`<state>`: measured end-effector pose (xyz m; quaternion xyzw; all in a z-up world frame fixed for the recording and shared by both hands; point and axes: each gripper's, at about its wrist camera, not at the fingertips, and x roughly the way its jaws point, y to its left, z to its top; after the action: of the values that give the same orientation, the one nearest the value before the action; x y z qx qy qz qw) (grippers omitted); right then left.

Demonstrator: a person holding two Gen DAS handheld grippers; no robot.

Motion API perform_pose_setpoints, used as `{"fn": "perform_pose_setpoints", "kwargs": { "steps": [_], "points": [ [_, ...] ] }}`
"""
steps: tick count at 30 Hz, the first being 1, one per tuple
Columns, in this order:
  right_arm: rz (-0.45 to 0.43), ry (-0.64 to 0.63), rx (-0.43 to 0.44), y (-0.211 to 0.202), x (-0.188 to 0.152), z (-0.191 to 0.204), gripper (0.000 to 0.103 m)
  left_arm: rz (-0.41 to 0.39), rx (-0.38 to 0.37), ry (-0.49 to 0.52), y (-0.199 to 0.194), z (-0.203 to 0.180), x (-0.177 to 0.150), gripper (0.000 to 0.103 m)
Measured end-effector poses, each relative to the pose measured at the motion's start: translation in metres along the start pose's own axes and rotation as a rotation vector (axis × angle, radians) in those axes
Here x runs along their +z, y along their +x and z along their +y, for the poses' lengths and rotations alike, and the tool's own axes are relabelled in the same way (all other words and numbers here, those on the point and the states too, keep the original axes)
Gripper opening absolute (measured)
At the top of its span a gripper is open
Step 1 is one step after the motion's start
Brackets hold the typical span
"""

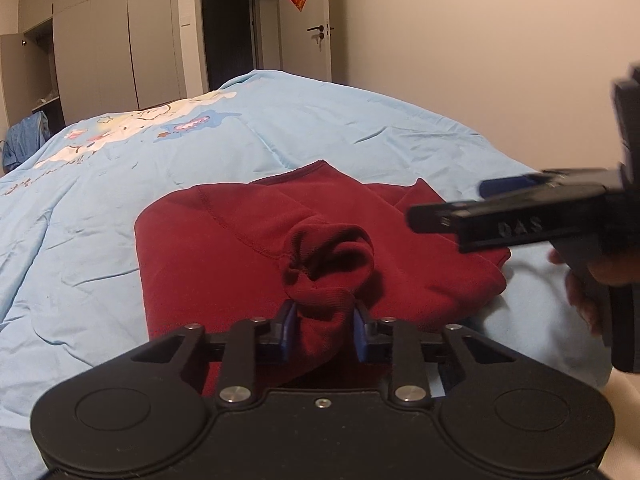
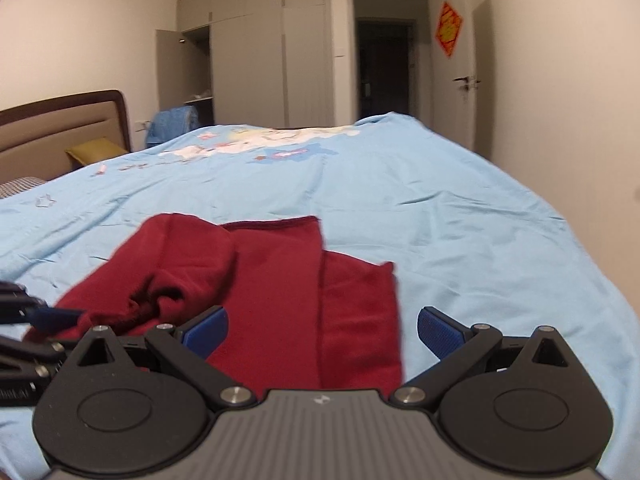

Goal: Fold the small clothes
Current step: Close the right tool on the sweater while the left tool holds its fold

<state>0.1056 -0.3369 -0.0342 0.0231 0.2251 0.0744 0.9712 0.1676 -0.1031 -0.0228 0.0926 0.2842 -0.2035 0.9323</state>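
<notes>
A dark red garment [image 1: 224, 264] lies partly folded on the light blue bed cover [image 1: 120, 208]. My left gripper [image 1: 325, 330] is shut on a bunched red sleeve cuff [image 1: 328, 264] and holds it just above the garment. My right gripper [image 2: 322, 334] is open and empty, hovering over the garment's near right part [image 2: 352, 320]. It also shows in the left wrist view [image 1: 448, 210] at the right, blurred, held by a hand. The left gripper's blue fingertip [image 2: 56, 316] shows at the left edge of the right wrist view, at the bunched sleeve [image 2: 160, 296].
The bed cover [image 2: 440, 208] spreads wide around the garment. A headboard [image 2: 60, 128] and a yellow pillow [image 2: 94, 150] are at the far left. Wardrobes [image 2: 256, 60], a dark doorway [image 2: 384, 68] and a door [image 1: 308, 20] stand beyond the bed.
</notes>
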Motion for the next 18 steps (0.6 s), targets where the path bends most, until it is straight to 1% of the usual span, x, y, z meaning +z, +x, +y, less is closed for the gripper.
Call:
{"fn": "perform_pose_setpoints", "kwargs": {
  "steps": [2,4,9,12,14,15,18],
  "points": [
    [0.02,0.002,0.058,0.01,0.009,0.003,0.103,-0.001,0.001,0.003,0.0,-0.001,-0.002,0.023],
    [0.05,0.003,0.119,0.022,0.017,0.007,0.103,-0.001,0.004,0.0,-0.001,-0.001,-0.004,0.022],
    [0.139,0.039,0.229,0.055,0.036,0.02,0.103,-0.005,0.01,0.002,-0.001,-0.004,-0.004,0.019],
    [0.153,0.071,0.289,0.071,0.046,0.026,0.102,-0.006,0.009,0.004,-0.001,-0.003,-0.004,0.018],
    [0.156,0.085,0.321,0.079,0.052,0.03,0.098,-0.006,0.007,0.001,-0.001,-0.003,-0.004,0.017],
    [0.16,0.092,0.329,0.084,0.054,0.032,0.093,-0.006,0.007,-0.001,-0.001,-0.002,-0.004,0.017],
    [0.178,0.126,0.341,0.099,0.057,0.036,0.086,-0.005,0.005,-0.004,-0.001,-0.001,-0.004,0.017]
  ]
}}
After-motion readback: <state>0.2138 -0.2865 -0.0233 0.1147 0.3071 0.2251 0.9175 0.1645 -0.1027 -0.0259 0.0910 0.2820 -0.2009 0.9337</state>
